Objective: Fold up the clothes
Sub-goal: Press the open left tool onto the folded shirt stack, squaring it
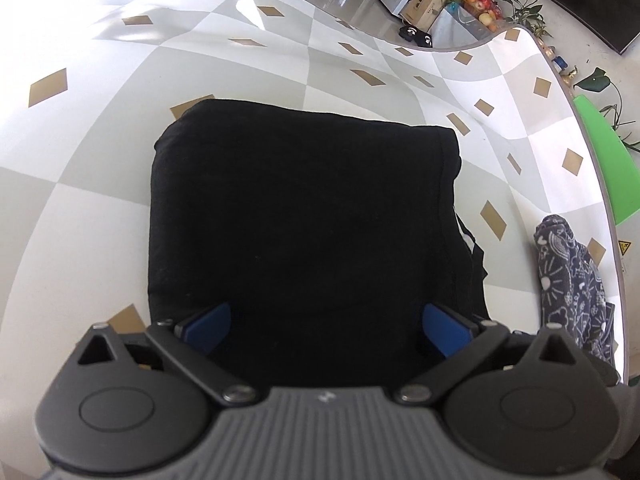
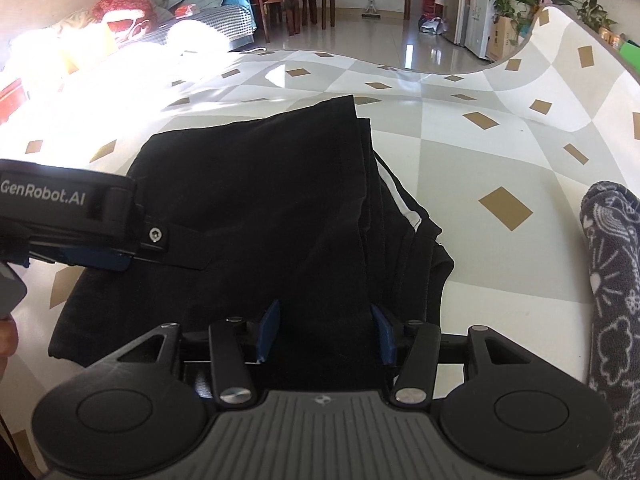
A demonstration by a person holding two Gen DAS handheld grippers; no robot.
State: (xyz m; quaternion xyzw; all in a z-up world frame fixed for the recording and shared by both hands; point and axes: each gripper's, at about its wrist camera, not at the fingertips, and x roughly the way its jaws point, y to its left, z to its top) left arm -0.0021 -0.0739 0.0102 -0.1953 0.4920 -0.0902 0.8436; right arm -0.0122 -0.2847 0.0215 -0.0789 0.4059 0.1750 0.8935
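garment: black garment point(image 1: 304, 216) lies folded into a compact rectangle on the desk point(image 1: 100, 168), which wears a grey-and-white checked cover with tan diamonds; layered edges stack along its right side in the right wrist view, with a thin white strip showing between layers
next in queue: patterned dark cloth point(image 1: 576, 280) sits bunched near the desk's right edge, well apart from the black piece
left claw: left claw point(image 1: 326, 326) released, blue pads spread wide over the near edge of the garment, nothing pinched between them
right claw: right claw point(image 2: 326, 330) partly spread, pads straddling the near edge by the layered side; cloth lies under and between them but the pads do not appear to press it, so read as released
step in hand (judgement): letting go after a fold, or setting up to tidy the near edge
how to do it well: lift both claws straight up so no pad drags a layer; if regrasping, take all layers at once at the near corners, move both hands at equal pace
risk: the stacked right edge looks loose and could fan out if caught
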